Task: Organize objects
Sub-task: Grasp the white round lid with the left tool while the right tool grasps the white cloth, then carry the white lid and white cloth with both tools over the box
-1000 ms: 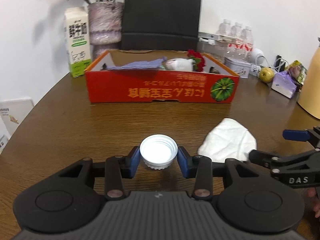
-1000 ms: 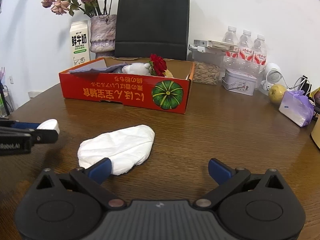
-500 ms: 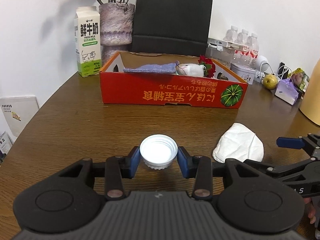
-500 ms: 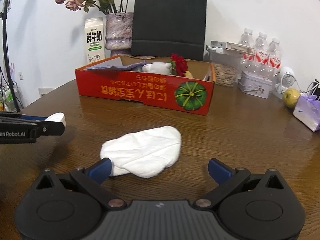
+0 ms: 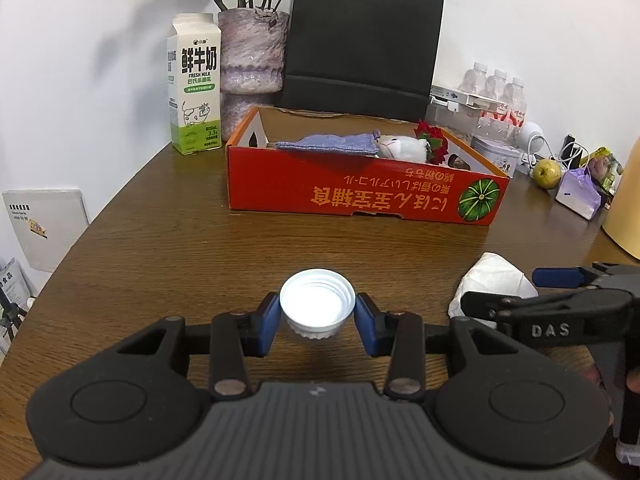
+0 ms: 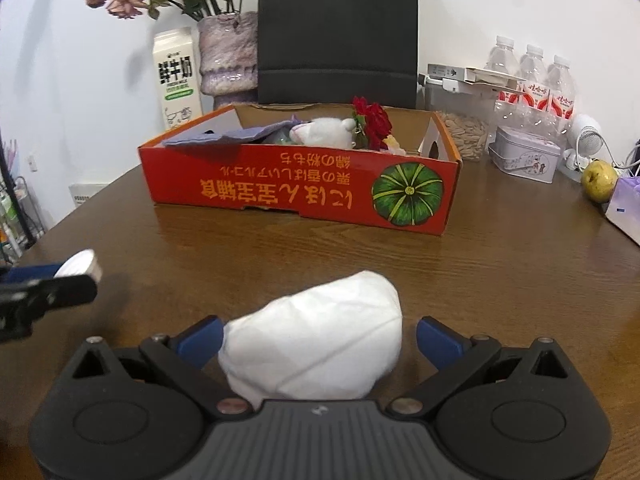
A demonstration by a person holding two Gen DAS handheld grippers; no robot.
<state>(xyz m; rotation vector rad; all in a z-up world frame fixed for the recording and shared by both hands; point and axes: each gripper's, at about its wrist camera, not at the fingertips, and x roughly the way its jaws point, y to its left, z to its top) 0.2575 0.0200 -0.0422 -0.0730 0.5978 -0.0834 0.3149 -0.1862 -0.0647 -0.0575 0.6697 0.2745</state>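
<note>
Left gripper [image 5: 317,320]: jaws narrow, clamped on a white cap [image 5: 317,305], one blue pad on each side of its ribbed skirt, open side up. Cap looks carried clear of the worktop [image 5: 180,248], near centre, w/ the red box [image 5: 360,196] further off across bare wood. Cap = small, light, rigid plastic; it won't crush, but the ribbed skirt is short and the smooth pads have little to bite on, so it could pop out if the squeeze is off-centre. Grip across the skirt at mid height, as it sits now, looks like the right hold; keep it level

Right gripper [image 6: 318,338]: jaws wide, holding nothing. White tissue [image 6: 316,344] lies on the worktop between the blue pads; from this view I can't tell if the left pad grazes its edge, the right pad is plainly apart. Tissue = soft, v. light, crumpled, no stiffness. It'll collapse and bunch under the pads, prob. slide a bit on the wood, and may trail a loose corner when lifted. Best hold: pinch the thick domed middle low to the worktop, not a thin edge, which could tear or slip free

Box sits far centre, already holding a blue cloth [image 5: 326,144], a white plush [image 6: 324,131] and a red flower [image 6: 374,122]; some free floor seems left at its right end, though the near wall hides most of it
</note>
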